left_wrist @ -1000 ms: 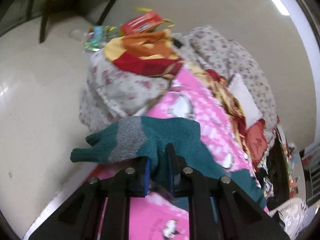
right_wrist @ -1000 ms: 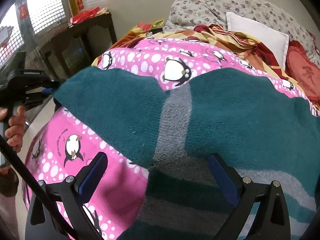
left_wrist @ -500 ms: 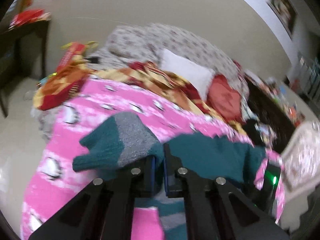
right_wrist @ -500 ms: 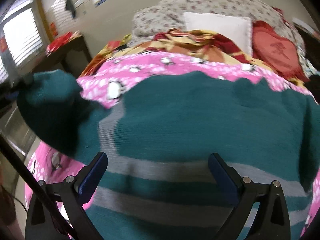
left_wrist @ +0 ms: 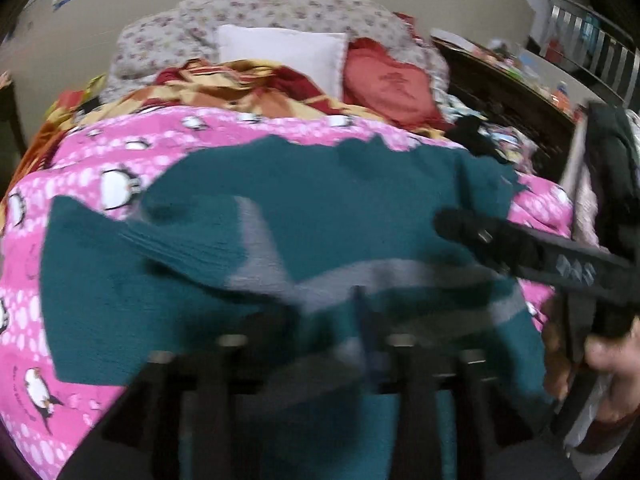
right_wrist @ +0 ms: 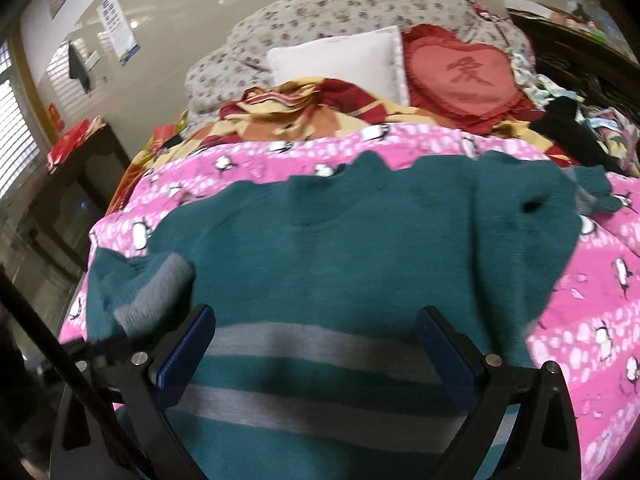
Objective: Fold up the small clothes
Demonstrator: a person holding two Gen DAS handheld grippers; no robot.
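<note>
A small teal sweater (right_wrist: 360, 248) with grey stripes lies spread on a pink penguin blanket (right_wrist: 580, 312). Its left sleeve (right_wrist: 152, 292), teal with a grey band, is folded in over the body. My left gripper (left_wrist: 340, 332) is blurred; it looks shut on that sleeve (left_wrist: 248, 256), holding it over the sweater (left_wrist: 320, 200). It also shows in the right wrist view (right_wrist: 100, 346) at the sleeve's end. My right gripper (right_wrist: 316, 344) is open and empty above the striped hem. In the left wrist view the right gripper (left_wrist: 456, 224) shows from the side.
A white pillow (right_wrist: 340, 60), a red heart cushion (right_wrist: 464, 76) and a floral quilt (right_wrist: 360, 8) lie at the head of the bed. A red and yellow blanket (right_wrist: 304, 108) is bunched behind the pink one. A dark table (right_wrist: 72, 184) stands left of the bed.
My left gripper has carried the sleeve rightward from off the bed's left side over the sweater body. The right gripper stays open and has shifted over the hem.
</note>
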